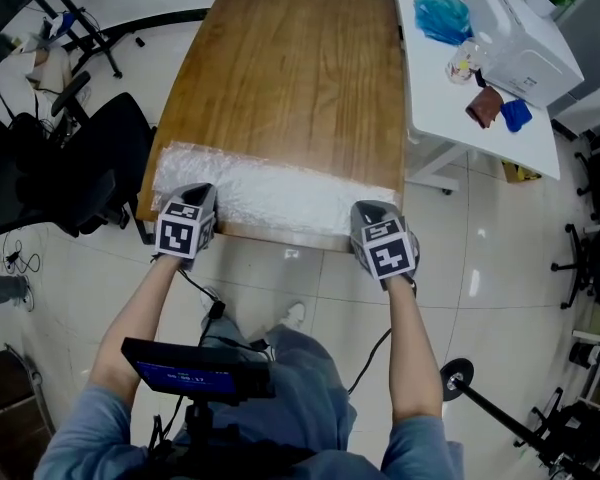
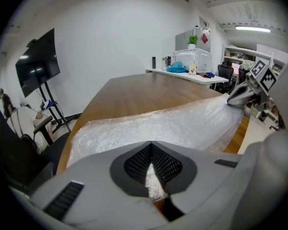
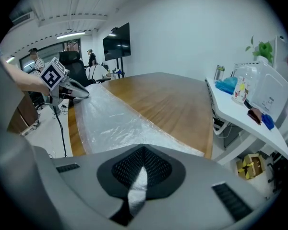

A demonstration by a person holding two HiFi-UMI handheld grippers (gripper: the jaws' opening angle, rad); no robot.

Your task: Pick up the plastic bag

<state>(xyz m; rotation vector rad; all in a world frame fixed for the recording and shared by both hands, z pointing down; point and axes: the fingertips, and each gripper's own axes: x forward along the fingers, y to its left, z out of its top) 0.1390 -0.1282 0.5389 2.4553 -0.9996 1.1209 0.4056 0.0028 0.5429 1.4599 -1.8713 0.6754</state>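
A long clear plastic bag lies flat along the near edge of the wooden table. My left gripper is shut on the bag's near left corner, and a strip of film shows pinched between its jaws. At the near right corner my right gripper is likewise shut on the bag, with film caught between its jaws. The bag stretches between the two grippers. Each gripper view shows the other one: the right gripper and the left gripper, at the bag's far end.
A white side table stands to the right with a white appliance, a blue bag and small items. A black office chair sits close to the table's left edge. A TV on a stand and people stand in the background.
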